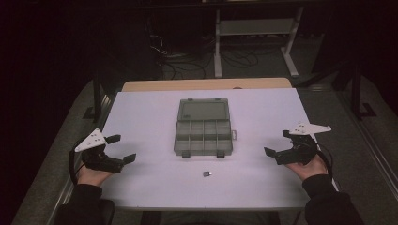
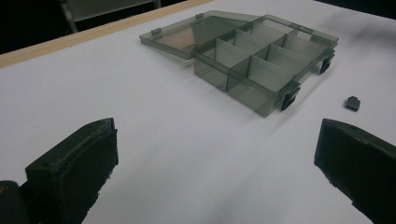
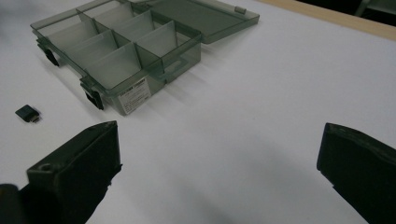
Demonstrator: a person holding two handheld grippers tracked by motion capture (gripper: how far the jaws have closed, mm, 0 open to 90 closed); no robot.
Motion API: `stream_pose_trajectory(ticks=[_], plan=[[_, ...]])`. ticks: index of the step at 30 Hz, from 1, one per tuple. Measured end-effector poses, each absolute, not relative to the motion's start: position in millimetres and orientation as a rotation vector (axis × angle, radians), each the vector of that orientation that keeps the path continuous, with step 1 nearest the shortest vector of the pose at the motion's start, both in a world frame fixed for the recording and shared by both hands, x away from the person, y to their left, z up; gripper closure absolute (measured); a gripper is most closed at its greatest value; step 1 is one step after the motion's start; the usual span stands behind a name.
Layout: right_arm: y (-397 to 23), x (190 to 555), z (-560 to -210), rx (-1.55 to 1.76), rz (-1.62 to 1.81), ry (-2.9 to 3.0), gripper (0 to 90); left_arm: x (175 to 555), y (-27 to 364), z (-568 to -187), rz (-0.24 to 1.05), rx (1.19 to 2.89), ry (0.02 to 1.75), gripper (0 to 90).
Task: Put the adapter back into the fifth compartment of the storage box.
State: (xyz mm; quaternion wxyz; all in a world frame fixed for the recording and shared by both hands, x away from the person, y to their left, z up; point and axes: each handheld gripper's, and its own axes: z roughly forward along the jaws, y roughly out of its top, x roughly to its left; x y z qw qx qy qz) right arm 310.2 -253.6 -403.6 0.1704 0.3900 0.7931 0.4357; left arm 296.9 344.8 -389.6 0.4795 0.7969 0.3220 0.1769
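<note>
The right gripper view shows a white label on the side wall of the organizer box, unreadable from the high view. The small black part lies on the white desk just before the box, between and well apart from the left tongs and right tongs, both spread wide and empty. The box's lid lies open, and its visible compartments look empty.

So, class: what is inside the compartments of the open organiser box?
Every compartment of the organiser box that can be seen looks empty; the tinted dividers hide parts of some floors. The small dark part lies outside, on the table.
</note>
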Motion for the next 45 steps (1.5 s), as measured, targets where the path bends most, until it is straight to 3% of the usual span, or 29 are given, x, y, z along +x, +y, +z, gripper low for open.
stream_pose_trajectory(ticks=[45], plan=[[-256.2, 305.8, -401.5, 1.094, 1.27, 2.255, 0.0, 295.1, 323.9, -365.0, 0.428, 2.015, 0.687, 0.0]])
